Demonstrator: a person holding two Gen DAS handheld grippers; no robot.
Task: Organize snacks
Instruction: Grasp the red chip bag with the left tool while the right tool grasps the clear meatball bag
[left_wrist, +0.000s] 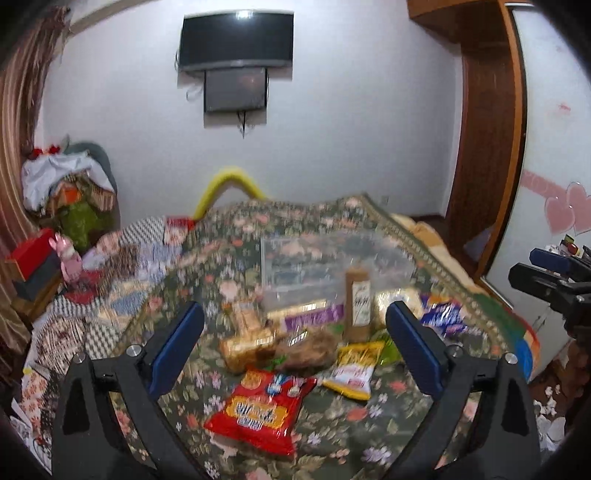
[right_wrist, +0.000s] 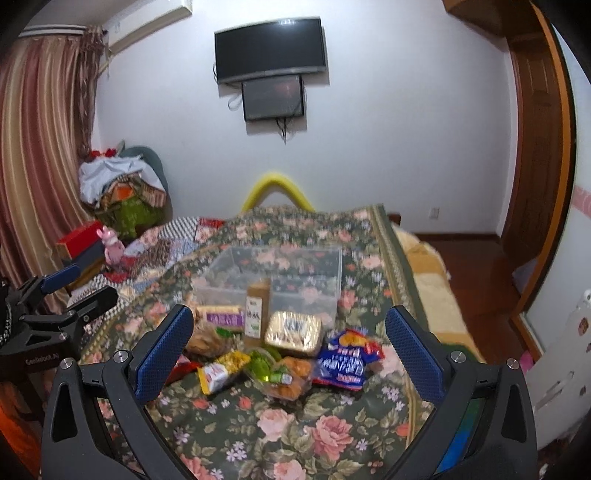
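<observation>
A home bedroom: a bed under a floral blanket (right_wrist: 280, 424) fills the lower frame, striped curtains (right_wrist: 40, 147) hang at left, a television (right_wrist: 271, 50) is mounted upper centre, a wooden wardrobe (right_wrist: 535, 147) stands at right

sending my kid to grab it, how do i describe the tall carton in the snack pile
Find the clear plastic box on the flowered bedspread. Right in front of it stands the carton, brown on top, white label below. It is the only snack standing upright.

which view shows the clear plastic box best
The right wrist view: the clear box is sharper there, with its rim and walls traceable. In the left wrist view it is motion-blurred and partly hidden behind the brown carton.
</observation>
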